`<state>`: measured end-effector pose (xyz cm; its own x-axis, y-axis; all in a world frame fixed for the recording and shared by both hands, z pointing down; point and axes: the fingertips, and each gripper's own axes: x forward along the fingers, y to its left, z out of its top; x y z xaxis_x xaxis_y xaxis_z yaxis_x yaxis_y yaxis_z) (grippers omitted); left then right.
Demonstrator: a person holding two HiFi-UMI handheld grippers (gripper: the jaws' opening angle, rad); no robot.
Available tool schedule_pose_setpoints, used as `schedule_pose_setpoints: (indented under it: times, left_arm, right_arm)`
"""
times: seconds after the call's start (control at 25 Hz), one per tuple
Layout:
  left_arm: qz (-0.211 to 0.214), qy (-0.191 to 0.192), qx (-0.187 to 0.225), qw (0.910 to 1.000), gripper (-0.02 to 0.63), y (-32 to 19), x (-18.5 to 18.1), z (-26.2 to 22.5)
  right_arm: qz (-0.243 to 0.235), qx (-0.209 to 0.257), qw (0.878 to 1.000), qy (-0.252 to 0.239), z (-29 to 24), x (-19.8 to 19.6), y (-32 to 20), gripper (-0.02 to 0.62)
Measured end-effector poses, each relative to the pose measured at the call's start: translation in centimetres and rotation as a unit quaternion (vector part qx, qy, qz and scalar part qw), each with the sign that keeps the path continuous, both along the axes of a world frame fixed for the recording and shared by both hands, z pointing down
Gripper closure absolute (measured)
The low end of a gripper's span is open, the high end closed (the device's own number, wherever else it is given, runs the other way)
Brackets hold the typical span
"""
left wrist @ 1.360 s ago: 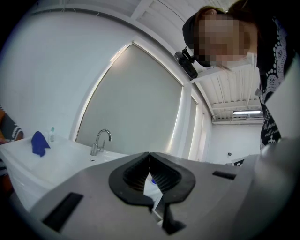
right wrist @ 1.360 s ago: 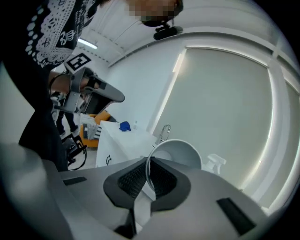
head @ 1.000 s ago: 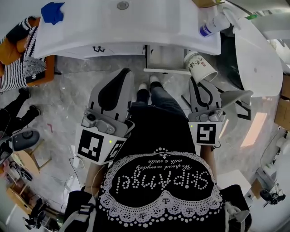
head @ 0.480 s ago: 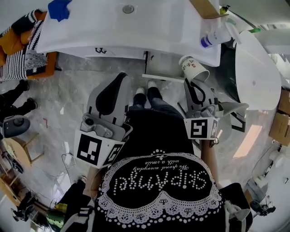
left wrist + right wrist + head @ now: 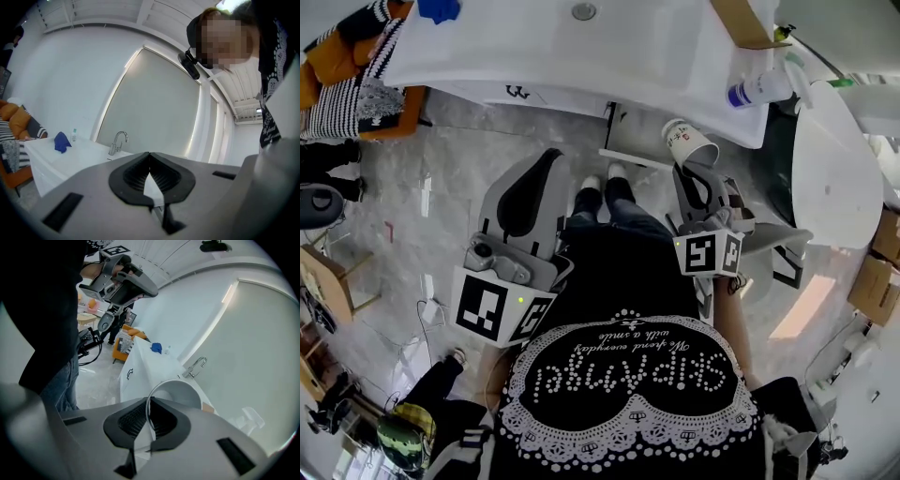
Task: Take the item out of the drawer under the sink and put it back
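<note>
A white paper cup [image 5: 689,142] with red print hangs tilted in front of the white sink counter [image 5: 656,66]. My right gripper [image 5: 689,169] is shut on its rim; in the right gripper view the rim of the cup [image 5: 180,394] sits pinched between the pads of the right gripper [image 5: 149,404]. Just left of the cup, the drawer [image 5: 637,136] under the counter stands pulled out. My left gripper [image 5: 551,155] hovers over the floor to the left, shut and empty; the left gripper view shows its jaws [image 5: 149,157] closed on nothing.
On the counter are a spray bottle [image 5: 759,91], a cardboard box [image 5: 741,21], a blue cloth [image 5: 441,9] and the faucet [image 5: 118,140]. A large white rounded fixture [image 5: 825,169] stands to the right. A striped cushion on an orange seat [image 5: 352,84] is at the left. My feet [image 5: 605,178] stand before the drawer.
My right gripper has carried the cup a little left, nearer the pulled-out drawer. The head view has shifted over the counter. The left gripper has stayed about where it was.
</note>
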<state>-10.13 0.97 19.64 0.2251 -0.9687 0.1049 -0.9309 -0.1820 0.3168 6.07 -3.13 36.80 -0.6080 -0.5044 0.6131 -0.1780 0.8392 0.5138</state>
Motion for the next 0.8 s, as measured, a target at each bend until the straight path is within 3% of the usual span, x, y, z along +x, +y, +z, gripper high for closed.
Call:
schedule_pose_setpoints:
  times: [0.8]
  left_arm:
    - [-0.081,-0.007,-0.006,0.9967,0.601,1.3,0.0,0.1]
  right_arm:
    - [-0.068,-0.045,0.996,0.031,6.1,0.2,-1.0,0.571]
